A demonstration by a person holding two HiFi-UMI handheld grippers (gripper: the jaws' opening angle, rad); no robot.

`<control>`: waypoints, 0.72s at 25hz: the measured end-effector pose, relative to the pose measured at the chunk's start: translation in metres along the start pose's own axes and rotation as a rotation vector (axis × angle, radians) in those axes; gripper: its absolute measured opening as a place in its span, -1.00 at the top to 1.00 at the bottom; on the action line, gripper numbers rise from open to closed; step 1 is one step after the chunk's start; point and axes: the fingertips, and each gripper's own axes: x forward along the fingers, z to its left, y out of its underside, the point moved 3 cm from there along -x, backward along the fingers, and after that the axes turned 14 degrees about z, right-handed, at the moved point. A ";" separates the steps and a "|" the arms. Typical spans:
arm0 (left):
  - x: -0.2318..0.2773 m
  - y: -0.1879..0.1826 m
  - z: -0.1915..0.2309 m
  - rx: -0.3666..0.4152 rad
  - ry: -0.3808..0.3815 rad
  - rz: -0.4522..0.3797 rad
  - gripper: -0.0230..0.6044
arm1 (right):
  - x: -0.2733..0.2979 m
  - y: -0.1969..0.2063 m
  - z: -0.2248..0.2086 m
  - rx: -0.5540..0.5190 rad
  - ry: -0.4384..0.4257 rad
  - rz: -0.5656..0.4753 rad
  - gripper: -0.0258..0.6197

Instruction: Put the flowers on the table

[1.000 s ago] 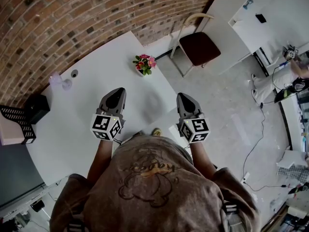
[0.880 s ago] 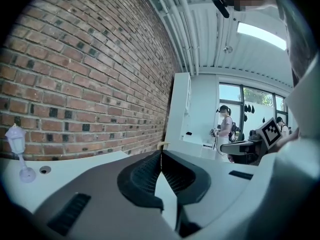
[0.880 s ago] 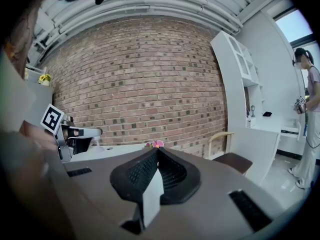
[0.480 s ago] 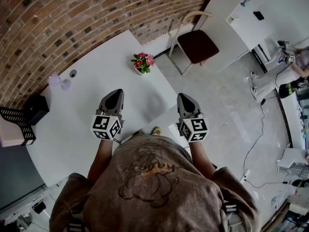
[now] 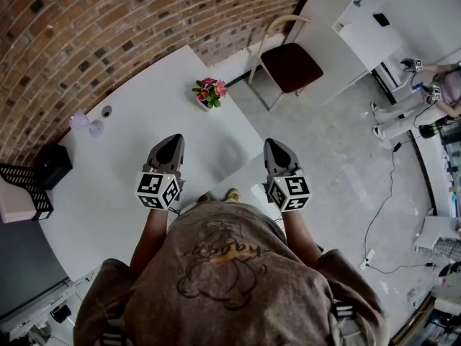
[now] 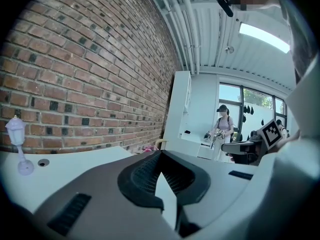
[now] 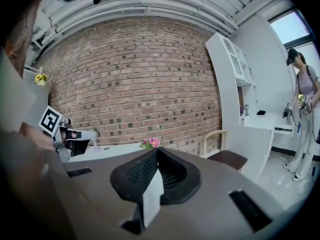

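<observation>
A small pot of pink and red flowers (image 5: 207,92) stands on the white table (image 5: 144,121) near its far right corner. It also shows small in the right gripper view as flowers (image 7: 150,143) just over the jaw tips. My left gripper (image 5: 173,140) hovers over the table's near part, well short of the flowers, shut with nothing in it; the left gripper (image 6: 161,153) shows its jaws meeting. My right gripper (image 5: 276,145) hangs beyond the table's right edge. In its own view the right gripper (image 7: 157,150) is shut and empty too.
A wooden chair (image 5: 288,62) with a dark seat stands right of the flowers. A small purple lamp (image 5: 83,123), a black box (image 5: 54,163) and a black mesh tray (image 5: 25,186) sit at the table's left. A brick wall lies behind. A person (image 5: 432,92) stands far right, with cables on the floor.
Both grippers have stayed where they were, shut. The head view has drifted slightly, so the flowers sit a little further up and left. The person at far right has come further into view.
</observation>
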 end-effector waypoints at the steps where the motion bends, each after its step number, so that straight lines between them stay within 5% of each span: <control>1: 0.000 0.000 -0.001 -0.001 0.003 0.000 0.86 | -0.001 0.000 0.000 0.002 0.000 -0.001 0.92; 18: 0.007 0.002 -0.008 -0.007 0.046 0.014 0.86 | -0.007 0.003 -0.001 0.019 0.000 -0.003 0.92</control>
